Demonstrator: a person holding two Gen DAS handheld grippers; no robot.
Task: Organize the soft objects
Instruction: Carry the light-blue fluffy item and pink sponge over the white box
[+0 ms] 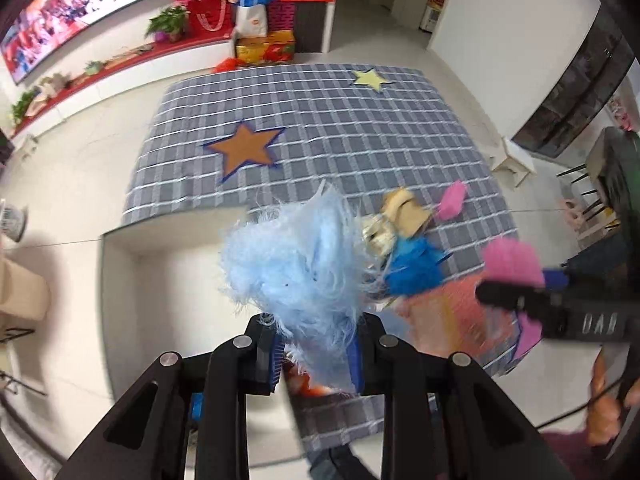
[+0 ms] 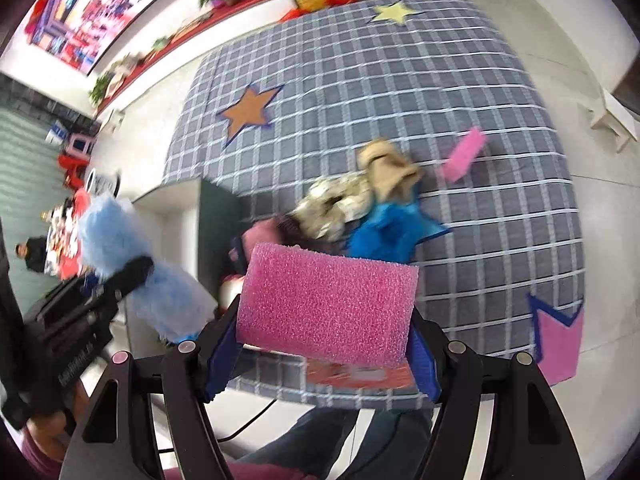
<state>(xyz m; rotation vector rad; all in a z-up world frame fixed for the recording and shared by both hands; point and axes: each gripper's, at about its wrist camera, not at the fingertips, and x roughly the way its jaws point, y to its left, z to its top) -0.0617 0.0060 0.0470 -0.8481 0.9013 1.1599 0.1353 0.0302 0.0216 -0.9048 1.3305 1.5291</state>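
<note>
- Left gripper (image 1: 318, 356): fingers pinching a pale blue fluffy piece (image 1: 296, 268), held up in the air above the white box (image 1: 120, 280) at the near-left edge of the checked mat (image 1: 340, 140). The tuft bulges out well past the blue pads (image 1: 276, 360); only its lower end is trapped.
- Right gripper (image 2: 324, 356): fingers closed on either short end of a pink sponge (image 2: 328, 304), held clear of the mat. The sponge spans the whole gap between the fingers.
- Still lying on the mat, in a loose heap: a blue cloth (image 2: 384, 240), a patterned cream cloth (image 2: 336, 204), a tan cloth (image 2: 388, 168). A second, smaller pink sponge (image 2: 464, 154) lies apart, beyond the heap.
- Handling, fluffy piece: judged very light, limp, long loose fibres. A grip on the fringe alone could shed or slip; best taken deep, through the dense core.
- Handling, sponge: light, open-cell, springy. It will squash under pressure and push back, so moderate squeeze across the short ends, as now, seems sound. Not fragile, not slippery.
- Handling, cloths: floppy, will drape and trail; pinch a bunched fold rather than a flat edge. They overlap, so lifting one may drag its neighbour.
- Both views blurred; whether the box already holds anything, cannot tell.
</note>
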